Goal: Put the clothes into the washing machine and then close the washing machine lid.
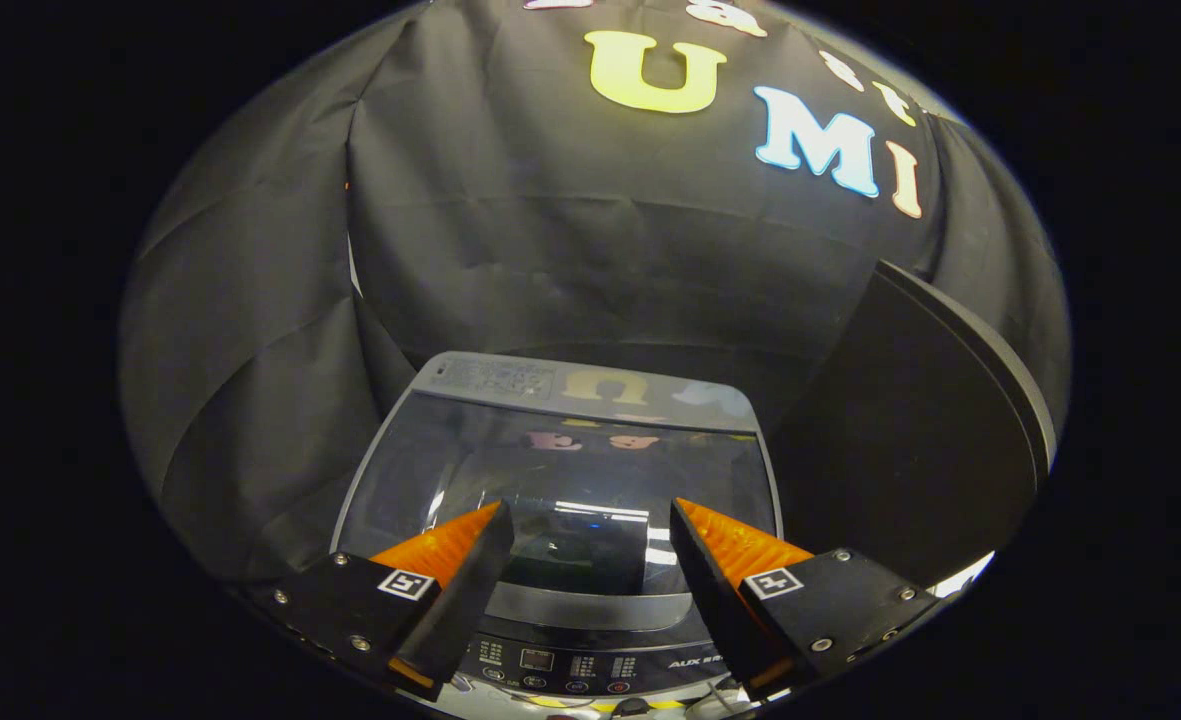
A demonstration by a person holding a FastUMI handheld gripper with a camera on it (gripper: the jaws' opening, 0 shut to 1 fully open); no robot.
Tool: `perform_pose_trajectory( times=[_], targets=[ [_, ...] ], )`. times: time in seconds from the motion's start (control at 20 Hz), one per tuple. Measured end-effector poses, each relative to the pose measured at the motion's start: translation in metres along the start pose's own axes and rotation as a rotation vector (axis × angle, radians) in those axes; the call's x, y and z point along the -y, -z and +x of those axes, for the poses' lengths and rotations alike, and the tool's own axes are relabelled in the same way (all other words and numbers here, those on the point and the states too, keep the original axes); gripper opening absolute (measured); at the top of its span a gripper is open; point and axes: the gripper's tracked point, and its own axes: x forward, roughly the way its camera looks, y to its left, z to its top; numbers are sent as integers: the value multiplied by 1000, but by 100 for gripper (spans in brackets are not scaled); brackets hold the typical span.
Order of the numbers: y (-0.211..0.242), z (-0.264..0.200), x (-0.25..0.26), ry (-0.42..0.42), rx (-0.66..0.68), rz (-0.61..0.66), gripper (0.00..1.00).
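Top-load washing machine (pixel 560 470) sits lower centre of the frame, its glass lid (pixel 550 480) down flat & closed, reflecting lights and the booth cloth. Grey strip w/ a label runs along the lid's far edge. Lid handle, a pale grey band (pixel 590 605), lies at the near edge, between the two fingers. Below that, at the bottom of the frame, is the control panel (pixel 560 668) w/ a small display and a row of buttons; print too small to make out.

Gripper (pixel 590 525) hangs above the front of the machine, fingers spread well apart, nothing between them but the lid & handle seen from above. Left fingertip (pixel 495 515) and right fingertip (pixel 685 512) both point toward the middle of the lid; can't tell if either touches the glass. Each finger mount carries a small square marker tag.

Clothes: can't pick any out thru the dark glass, only reflections.

Right of the machine, mid-right of the frame, a large dark flat panel w/ a curved rim (pixel 940 430) stands tilted, close beside the washer's right side. Black cloth wall (pixel 280 330) fills the upper half and left, hanging in folds behind the machine.
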Motion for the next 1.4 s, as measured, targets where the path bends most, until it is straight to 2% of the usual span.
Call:
perform_pose_trajectory(
  times=[0.3, 0.6, 0.8, 1.0, 1.2, 1.4],
  targets=[
    [-24, -51, 22, 62, 169, 51, 97],
    [-19, -144, 80, 62, 321, 128, 96],
    [10, -219, 116, 37, 411, 141, 96],
    [51, -283, 160, 31, 436, 58, 96],
    [91, -340, 188, 2, 466, 35, 96],
    [112, -389, 216, 9, 495, 7, 96]
  ],
)
